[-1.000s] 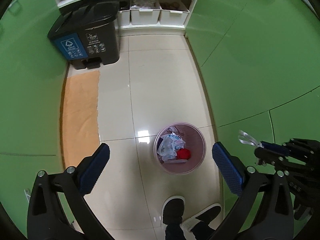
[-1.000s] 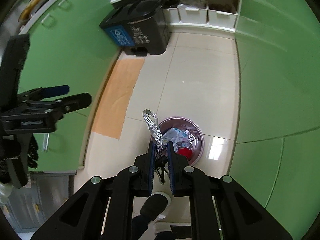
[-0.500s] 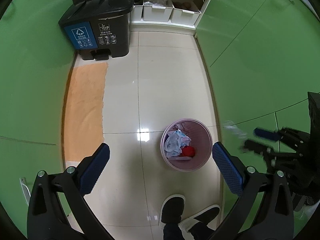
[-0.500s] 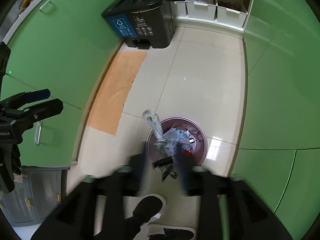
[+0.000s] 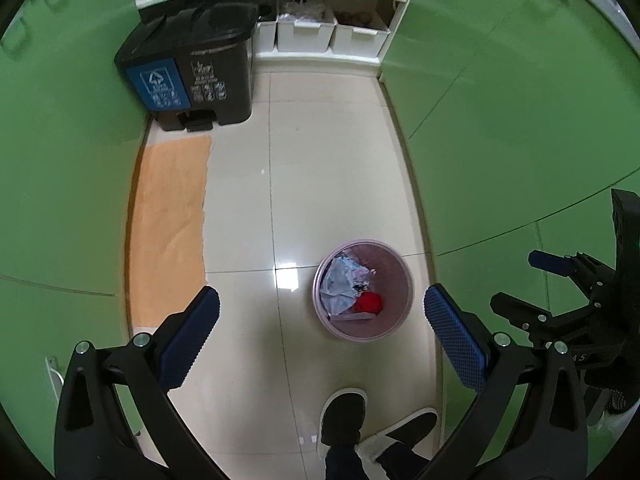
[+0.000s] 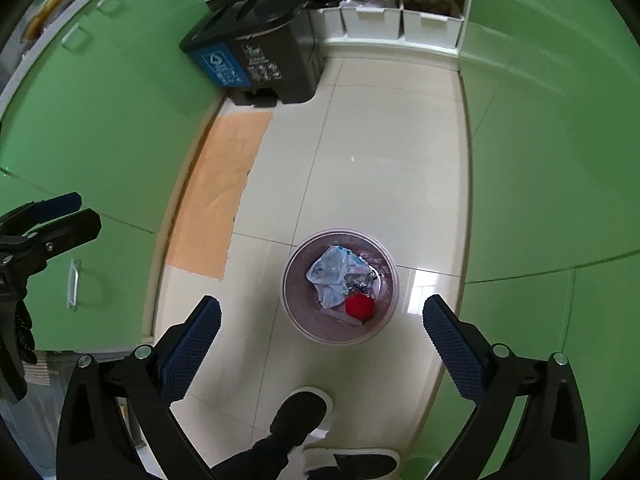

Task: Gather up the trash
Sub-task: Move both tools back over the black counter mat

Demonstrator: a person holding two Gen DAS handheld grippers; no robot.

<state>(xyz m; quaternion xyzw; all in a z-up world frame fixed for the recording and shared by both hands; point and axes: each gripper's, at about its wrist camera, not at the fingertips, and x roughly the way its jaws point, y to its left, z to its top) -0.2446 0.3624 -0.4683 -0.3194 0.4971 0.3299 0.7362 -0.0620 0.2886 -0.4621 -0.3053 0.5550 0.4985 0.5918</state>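
A small pink waste basket (image 5: 400,276) stands on the tiled floor and shows in the right wrist view too (image 6: 294,312). It holds crumpled plastic wrappers (image 6: 330,272), a red round thing (image 6: 359,306) and a small dark item with a cord (image 6: 360,279). My left gripper (image 5: 320,334) is open and empty, high above the floor just left of the basket. My right gripper (image 6: 320,336) is open and empty, high above the basket's near side; it also shows at the right of the left wrist view (image 5: 528,284).
A black pedal bin with a blue recycling label (image 5: 192,68) stands at the far left corner. White storage boxes (image 5: 306,32) sit on a low shelf. An orange mat (image 5: 168,220) lies along the left cabinets. Green cabinets line both sides. The person's shoes (image 5: 344,420) are below.
My right gripper opened and let go of the corded item, which fell into the basket. The left gripper stayed open and drifted slightly.
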